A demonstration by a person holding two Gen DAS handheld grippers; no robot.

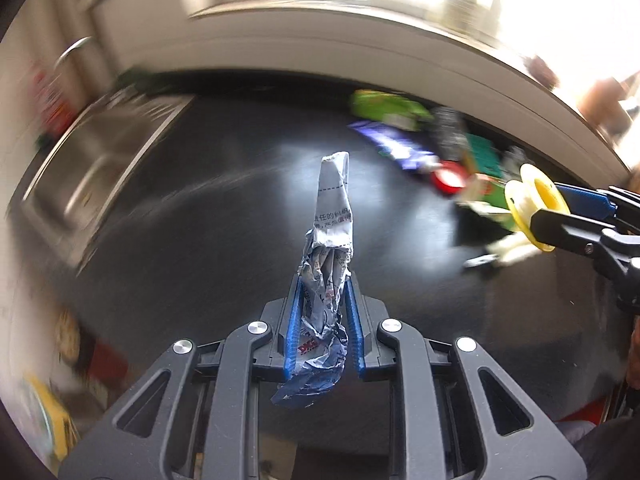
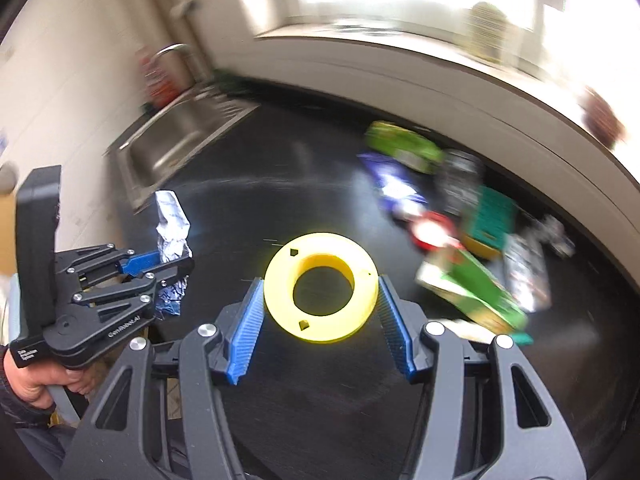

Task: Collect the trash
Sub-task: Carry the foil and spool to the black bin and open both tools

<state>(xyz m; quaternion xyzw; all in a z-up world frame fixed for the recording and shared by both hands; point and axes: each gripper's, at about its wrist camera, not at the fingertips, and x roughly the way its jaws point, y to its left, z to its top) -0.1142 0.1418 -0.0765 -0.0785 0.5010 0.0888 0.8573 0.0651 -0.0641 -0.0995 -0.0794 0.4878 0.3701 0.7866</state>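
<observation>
Left gripper clamping a crumpled silver-and-blue wrapper, holding it above the middle of the black countertop. Right gripper, jaws half apart, pressing both blue pads against a yellow plastic spool, carrying it over the counter's near edge. Remaining litter lying along the far right edge, blurred. Steel sink occupying the far left corner.

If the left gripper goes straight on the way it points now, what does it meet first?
Probably only the bare black countertop. The left gripper points down at it, with its crumpled wrapper leading; depth is unclear in the blur.
</observation>
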